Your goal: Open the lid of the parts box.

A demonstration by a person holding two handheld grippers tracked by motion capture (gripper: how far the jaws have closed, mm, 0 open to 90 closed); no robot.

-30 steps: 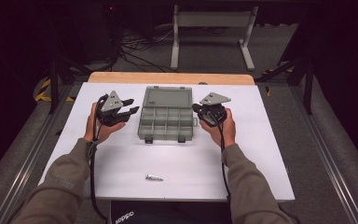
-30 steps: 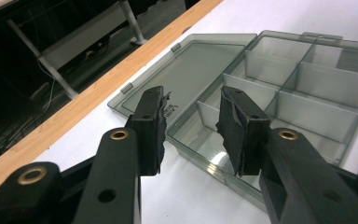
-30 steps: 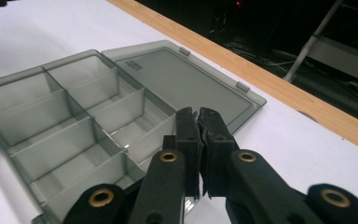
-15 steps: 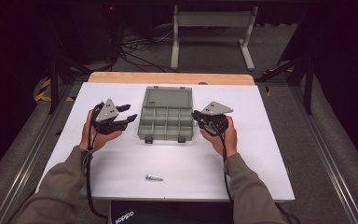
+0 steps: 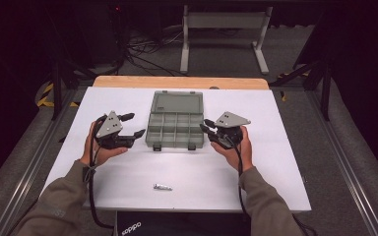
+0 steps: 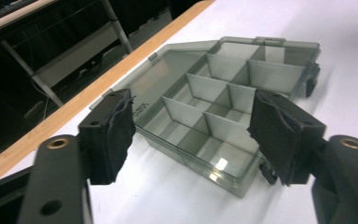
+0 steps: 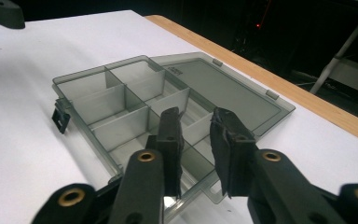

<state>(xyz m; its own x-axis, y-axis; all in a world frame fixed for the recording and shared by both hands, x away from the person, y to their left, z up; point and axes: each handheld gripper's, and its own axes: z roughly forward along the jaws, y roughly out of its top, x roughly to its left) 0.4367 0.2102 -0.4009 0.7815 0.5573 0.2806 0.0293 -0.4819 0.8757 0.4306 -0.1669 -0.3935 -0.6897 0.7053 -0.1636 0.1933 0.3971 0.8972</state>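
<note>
A translucent grey compartment box (image 5: 174, 130) lies open in the middle of the white table (image 5: 275, 162), its lid (image 5: 177, 102) flat on the far side. Its divided cells (image 6: 223, 93) (image 7: 116, 102) look empty. My left gripper (image 5: 134, 125) hovers just left of the box and points at it. Its jaws have just been opening and stand wide apart (image 6: 193, 107) with nothing between them. My right gripper (image 5: 205, 126) sits at the box's right side. Its jaws have just been opening too, leaving a narrow gap (image 7: 196, 116) with nothing held.
A small metal screw (image 5: 162, 187) lies near the front of the table, between the forearms. A wooden strip (image 5: 177, 81) borders the far edge. A black item (image 5: 128, 227) sits at the near edge. A metal stand (image 5: 224, 29) is on the floor beyond.
Both hands have drawn back a little toward the near edge. The left jaws have spread wider, and the right jaws have parted from shut to a small gap.
</note>
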